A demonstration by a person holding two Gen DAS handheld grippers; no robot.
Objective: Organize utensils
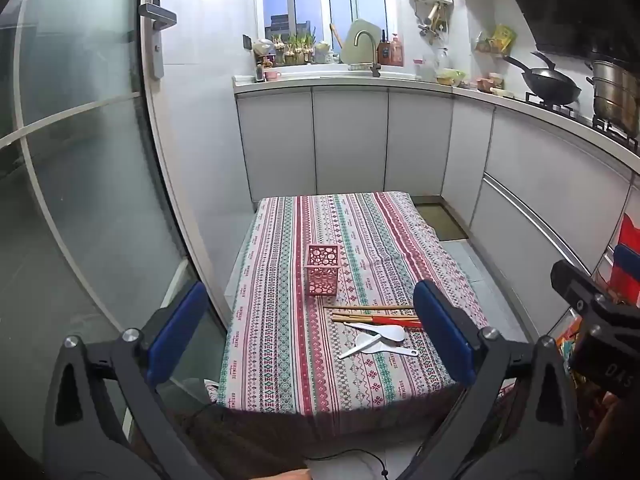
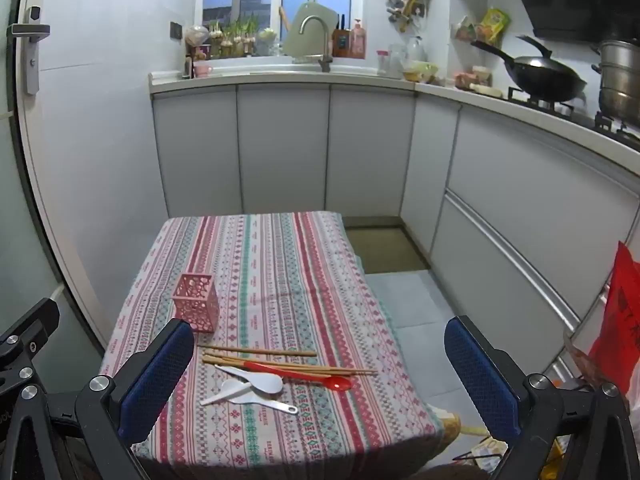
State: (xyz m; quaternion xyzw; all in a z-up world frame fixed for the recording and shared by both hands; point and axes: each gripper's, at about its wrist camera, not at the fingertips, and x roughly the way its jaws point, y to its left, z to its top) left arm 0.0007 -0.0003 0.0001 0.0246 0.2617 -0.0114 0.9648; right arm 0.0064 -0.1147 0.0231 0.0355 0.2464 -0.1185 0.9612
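Observation:
A pink perforated holder stands upright on the patterned tablecloth. In front of it lie wooden chopsticks, a red spoon and two white spoons, all loose on the cloth. My left gripper hovers near the table's front edge, open and empty. My right gripper is likewise open with nothing held, its fingers straddling the utensil pile from above and in front.
Grey cabinets wrap the back and right side. A sink counter with a wok and pots runs behind. A glass door stands at the left. A red bag hangs at the right.

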